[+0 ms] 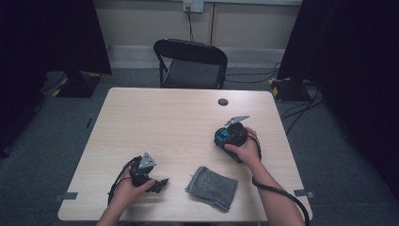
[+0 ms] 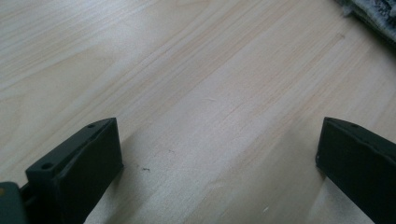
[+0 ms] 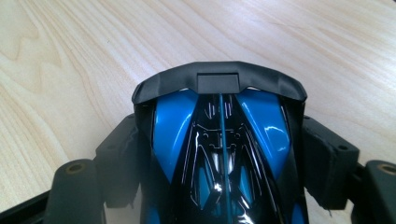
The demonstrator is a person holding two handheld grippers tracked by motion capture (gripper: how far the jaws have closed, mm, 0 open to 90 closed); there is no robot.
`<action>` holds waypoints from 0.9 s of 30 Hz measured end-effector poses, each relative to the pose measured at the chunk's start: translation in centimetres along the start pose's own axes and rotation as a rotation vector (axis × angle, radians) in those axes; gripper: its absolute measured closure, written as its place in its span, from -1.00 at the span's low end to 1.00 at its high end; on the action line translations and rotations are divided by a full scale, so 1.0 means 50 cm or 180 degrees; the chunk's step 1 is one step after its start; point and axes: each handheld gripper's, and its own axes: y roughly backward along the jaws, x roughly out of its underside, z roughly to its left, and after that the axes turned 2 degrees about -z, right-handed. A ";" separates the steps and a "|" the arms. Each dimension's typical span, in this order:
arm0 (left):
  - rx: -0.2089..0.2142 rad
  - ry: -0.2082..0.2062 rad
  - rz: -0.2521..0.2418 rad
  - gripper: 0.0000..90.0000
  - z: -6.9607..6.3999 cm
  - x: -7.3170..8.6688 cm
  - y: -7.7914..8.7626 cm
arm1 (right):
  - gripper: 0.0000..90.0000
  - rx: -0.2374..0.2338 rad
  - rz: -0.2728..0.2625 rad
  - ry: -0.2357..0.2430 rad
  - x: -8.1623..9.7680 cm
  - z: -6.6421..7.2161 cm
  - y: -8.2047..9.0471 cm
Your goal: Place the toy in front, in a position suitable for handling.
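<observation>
My right gripper (image 1: 227, 139) rests on the right half of the table, shut on a glossy blue and black toy car (image 1: 230, 134). In the right gripper view the car (image 3: 219, 154) sits between my jaws with its black rear wing (image 3: 219, 79) pointing away, and the pads press on both its sides. My left gripper (image 1: 161, 183) lies near the front left edge, open, its jaws wide apart over bare wood (image 2: 219, 140). A grey knitted cloth pouch (image 1: 211, 187) lies flat between the two hands near the front edge; its corner (image 2: 373, 11) shows in the left gripper view.
The light wooden table (image 1: 164, 113) has a small black round cap (image 1: 223, 101) near its far edge. A black folding chair (image 1: 190, 63) stands behind it. Dark curtains and stands flank both sides, with cables on the floor at the right.
</observation>
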 end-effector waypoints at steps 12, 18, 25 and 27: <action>0.0001 0.0000 0.0000 -1.00 0.000 0.000 0.000 | -0.43 -0.0038 -0.0198 -0.0180 -0.022 -0.020 0.051; 0.0001 0.0000 0.0000 -1.00 0.000 0.000 0.000 | -0.43 -0.0036 -0.0247 -0.0162 -0.047 -0.019 0.072; -0.0002 0.0002 0.0000 -1.00 0.000 0.000 0.000 | -0.43 -0.0087 -0.0271 -0.0105 -0.077 0.001 0.065; -0.0002 0.0001 0.0001 -1.00 0.000 0.000 0.000 | -0.43 -0.0112 -0.0255 -0.0095 -0.082 0.007 0.060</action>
